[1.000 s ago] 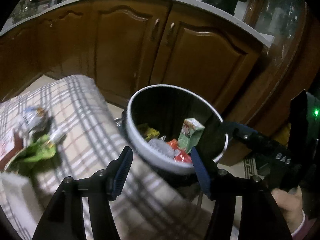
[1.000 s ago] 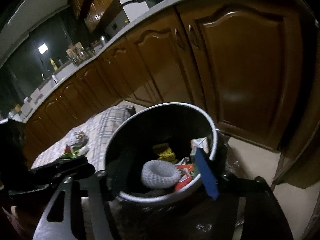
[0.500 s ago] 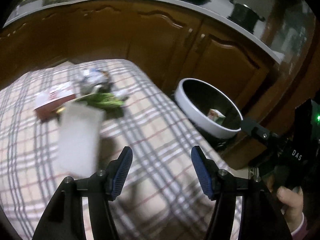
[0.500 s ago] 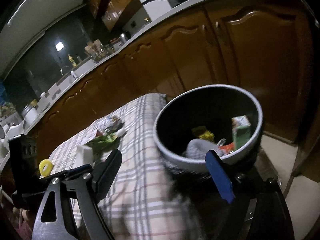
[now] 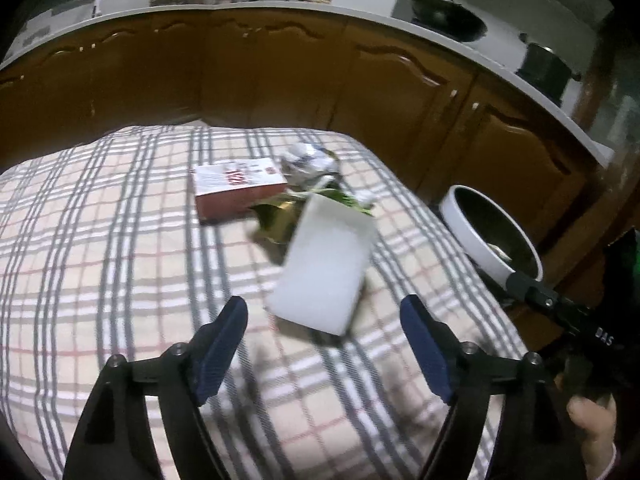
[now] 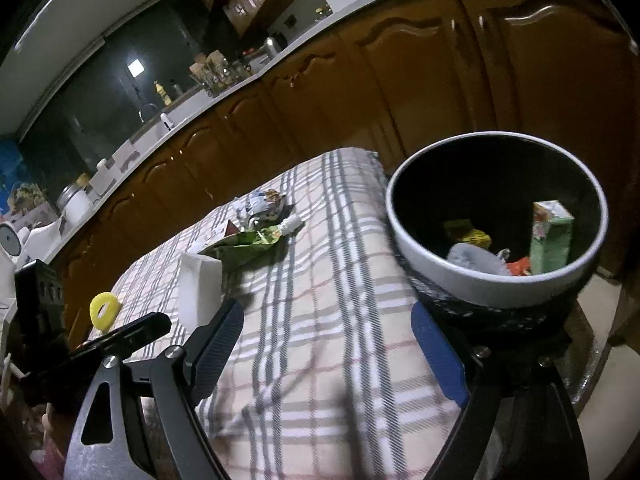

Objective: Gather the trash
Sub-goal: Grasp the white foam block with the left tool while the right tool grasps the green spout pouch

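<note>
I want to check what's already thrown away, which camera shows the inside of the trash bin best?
The right wrist view: the trash bin sits close, its contents visible. The left wrist view shows it small at the edge, mostly dark inside.

tablecloth point(image 5: 100, 240): beige, grey-red plaid | box point(image 5: 324, 264): white | bin point(image 6: 480, 280): white rim, black inside

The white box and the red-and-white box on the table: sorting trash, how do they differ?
The white box is plain and blank; the red-and-white box carries red print. The white box lies nearer the left gripper, just beyond its opening jaws; the red-and-white box lies farther back. Both lie on the checked tablecloth, outside the bin.
</note>
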The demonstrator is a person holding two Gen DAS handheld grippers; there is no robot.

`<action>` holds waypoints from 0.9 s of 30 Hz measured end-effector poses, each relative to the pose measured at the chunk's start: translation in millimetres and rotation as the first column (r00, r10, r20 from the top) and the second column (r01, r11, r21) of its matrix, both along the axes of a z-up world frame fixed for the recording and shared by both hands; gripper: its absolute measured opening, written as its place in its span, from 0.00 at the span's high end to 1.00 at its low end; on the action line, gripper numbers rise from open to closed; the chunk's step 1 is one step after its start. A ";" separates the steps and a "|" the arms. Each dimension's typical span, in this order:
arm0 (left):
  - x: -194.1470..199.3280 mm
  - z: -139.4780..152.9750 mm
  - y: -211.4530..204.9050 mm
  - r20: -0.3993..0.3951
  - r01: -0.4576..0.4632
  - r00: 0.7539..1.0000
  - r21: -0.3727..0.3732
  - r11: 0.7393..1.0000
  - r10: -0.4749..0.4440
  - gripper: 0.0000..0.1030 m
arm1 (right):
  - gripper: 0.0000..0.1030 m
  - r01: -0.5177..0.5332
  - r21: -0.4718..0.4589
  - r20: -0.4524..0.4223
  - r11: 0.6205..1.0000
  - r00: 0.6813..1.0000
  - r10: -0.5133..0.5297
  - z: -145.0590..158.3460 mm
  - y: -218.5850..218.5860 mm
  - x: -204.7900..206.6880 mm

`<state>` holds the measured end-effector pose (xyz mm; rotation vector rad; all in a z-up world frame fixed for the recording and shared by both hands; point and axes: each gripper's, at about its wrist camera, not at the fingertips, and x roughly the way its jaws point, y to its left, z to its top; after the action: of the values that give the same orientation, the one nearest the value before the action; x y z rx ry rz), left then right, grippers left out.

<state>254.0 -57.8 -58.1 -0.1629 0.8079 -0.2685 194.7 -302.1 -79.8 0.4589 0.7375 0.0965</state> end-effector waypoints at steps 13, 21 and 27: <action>42.5 -22.1 -23.4 -0.026 0.037 0.999 0.097 0.995 -0.035 0.45 | 0.16 0.000 0.064 -0.044 0.998 0.999 0.002 -12.5 12.9 41.9; 24.1 -19.5 -3.5 0.005 0.060 0.998 0.059 0.996 -0.061 0.53 | 0.45 -0.062 0.106 -0.060 0.992 0.996 0.068 -15.6 38.4 73.4; 7.7 -16.7 35.1 -0.003 -0.001 1.000 -0.002 1.000 0.001 0.53 | 0.47 -0.106 0.173 -0.074 0.979 0.990 0.120 -21.6 60.0 92.7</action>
<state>261.7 -22.7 -74.8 -0.1658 0.8103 -0.2684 287.5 -242.0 -101.4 0.5855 0.8424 0.2494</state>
